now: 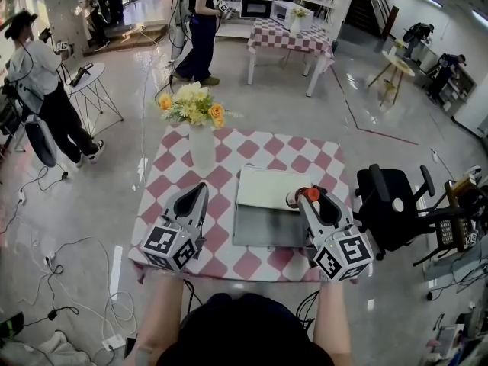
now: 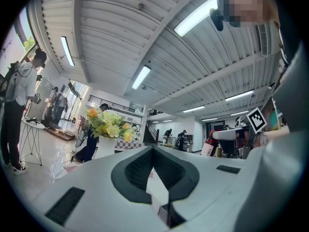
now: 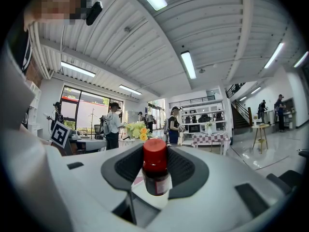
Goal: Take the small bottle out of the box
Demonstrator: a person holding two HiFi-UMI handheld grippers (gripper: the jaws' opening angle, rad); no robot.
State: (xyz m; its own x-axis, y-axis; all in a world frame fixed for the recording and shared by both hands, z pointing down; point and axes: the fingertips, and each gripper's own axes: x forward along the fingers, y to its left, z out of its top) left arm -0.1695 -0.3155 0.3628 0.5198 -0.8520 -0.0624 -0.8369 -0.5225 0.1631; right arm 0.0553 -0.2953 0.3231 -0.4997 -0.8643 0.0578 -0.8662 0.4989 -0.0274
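Right tongs [image 3: 155, 164] pinch the small bottle [image 3: 155, 177] by its dark body, one pad on either side. Left tongs [image 2: 153, 154] are pressed together at the tips with nothing between them. Only the right gripper view shows the bottle whole: dark glass, a pale label and the red cap [image 3: 154, 152] uppermost, with its long axis standing upright between the pads. In the head view just the cap is clear, at the right edge of the open box [image 1: 267, 233], near where the white lid [image 1: 268, 183] meets the grey base. That view also places the left tongs to the left of the box, apart from it, over the pink-and-white checked surface [image 1: 223, 175]. A white vase [image 1: 201, 148] of yellow flowers [image 1: 191, 105] stands at the far side of the surface. Around it are a glossy floor [image 1: 114, 181], a black chair [image 1: 393, 208] to the right and other people standing. The gripper views add a ribbed ceiling with strip lights [image 3: 190, 64].
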